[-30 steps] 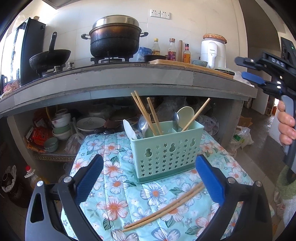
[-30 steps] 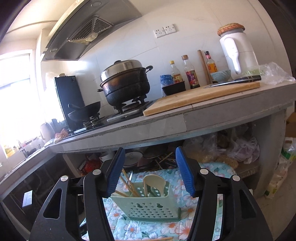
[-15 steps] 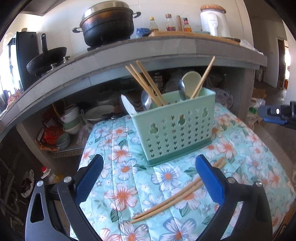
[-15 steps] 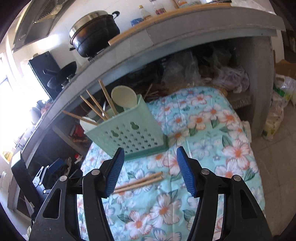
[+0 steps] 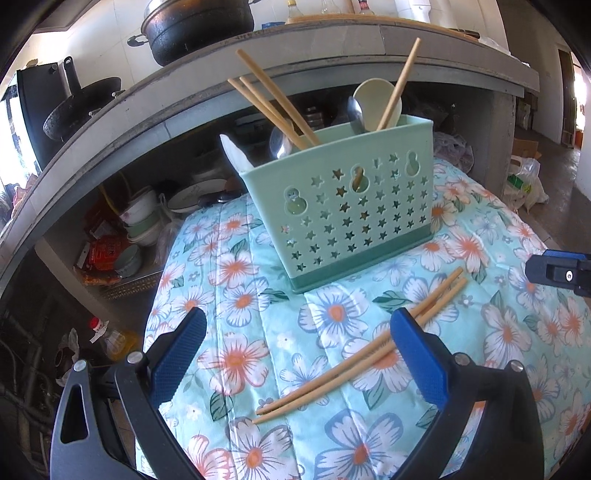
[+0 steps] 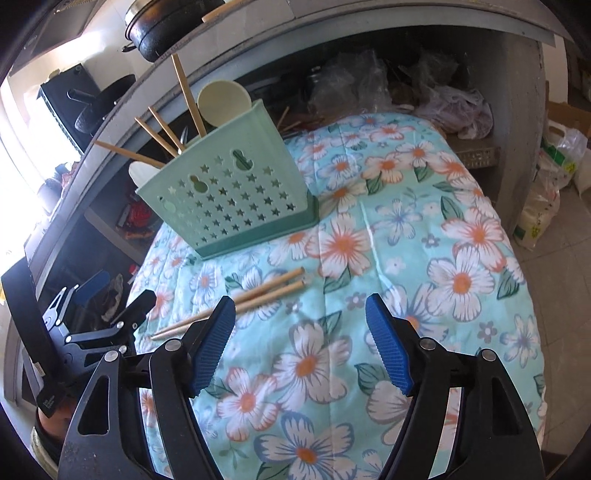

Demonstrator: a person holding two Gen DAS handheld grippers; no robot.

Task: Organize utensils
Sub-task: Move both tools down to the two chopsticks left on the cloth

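A mint green utensil caddy (image 5: 343, 206) stands on a floral cloth (image 5: 480, 325), holding several wooden chopsticks (image 5: 273, 107), spoons and a cream ladle (image 5: 376, 103). It also shows in the right wrist view (image 6: 232, 199). A loose pair of chopsticks (image 5: 354, 362) lies on the cloth in front of it, also in the right wrist view (image 6: 258, 295). My left gripper (image 5: 295, 354) is open above the cloth, its right finger over the pair. My right gripper (image 6: 299, 347) is open and empty, just right of the pair's thick ends.
A grey concrete counter (image 5: 332, 48) overhangs behind the caddy, with a black pot (image 5: 195, 26) and a wok (image 5: 81, 107) on top. Bowls and plates (image 5: 147, 218) sit on the shelf beneath. Plastic bags (image 6: 550, 177) lie on the floor at right.
Both grippers have tilted down and come closer to the cloth. The loose chopsticks now lie nearer both grippers. Both grippers stay open.
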